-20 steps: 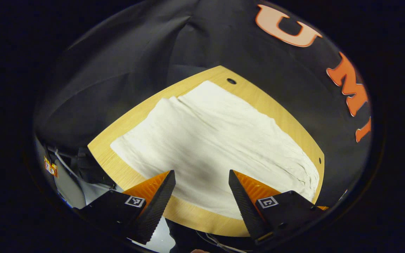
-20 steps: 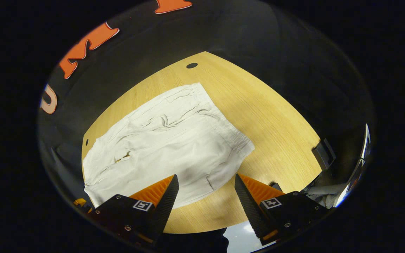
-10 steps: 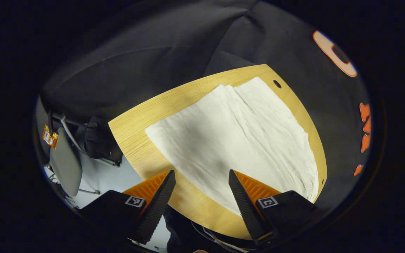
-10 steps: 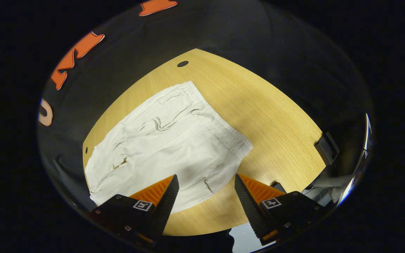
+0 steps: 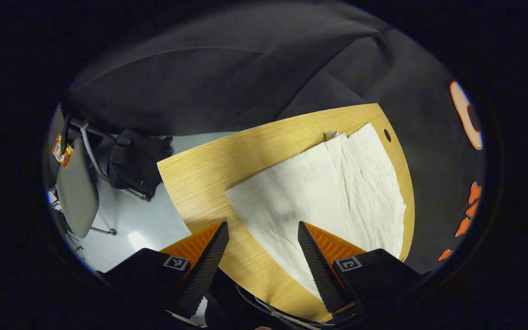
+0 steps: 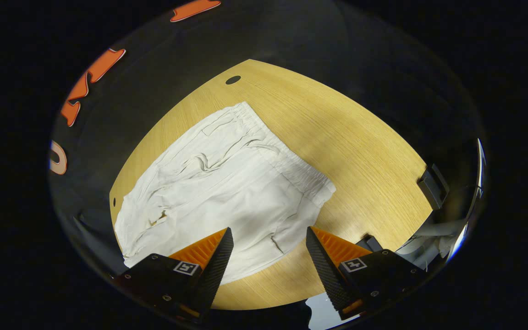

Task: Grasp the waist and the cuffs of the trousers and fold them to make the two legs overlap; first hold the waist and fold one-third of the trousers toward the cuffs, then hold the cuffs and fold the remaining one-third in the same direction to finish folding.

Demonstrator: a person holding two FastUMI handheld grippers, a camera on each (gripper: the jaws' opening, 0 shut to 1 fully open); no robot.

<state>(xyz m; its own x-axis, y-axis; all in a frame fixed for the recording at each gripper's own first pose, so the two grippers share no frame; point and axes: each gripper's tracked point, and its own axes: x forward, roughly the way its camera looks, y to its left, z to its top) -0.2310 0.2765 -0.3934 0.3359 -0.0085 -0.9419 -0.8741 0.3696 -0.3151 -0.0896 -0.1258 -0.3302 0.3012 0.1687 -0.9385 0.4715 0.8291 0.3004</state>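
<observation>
White trousers lie flat on a wooden table. In the left gripper view their leg end (image 5: 332, 192) spreads from the near cuff corner toward the far table edge, and my left gripper (image 5: 263, 231) hovers open above that near corner with nothing between its fingers. In the right gripper view the waist end (image 6: 232, 183) shows, with the elastic waistband (image 6: 291, 167) running along its right side. My right gripper (image 6: 268, 236) hangs open over the trousers' near edge by the waist and holds nothing.
The wooden table (image 6: 360, 151) has bare board to the right of the waistband. A small hole (image 6: 233, 79) sits near its far edge. Off the table's left end stand a grey chair (image 5: 77, 192) and a dark bag (image 5: 138, 160) on a pale floor.
The left gripper has swung left, so the trousers slid rightward in its view and the chair and floor came in. The right gripper barely moved. Both stayed open.
</observation>
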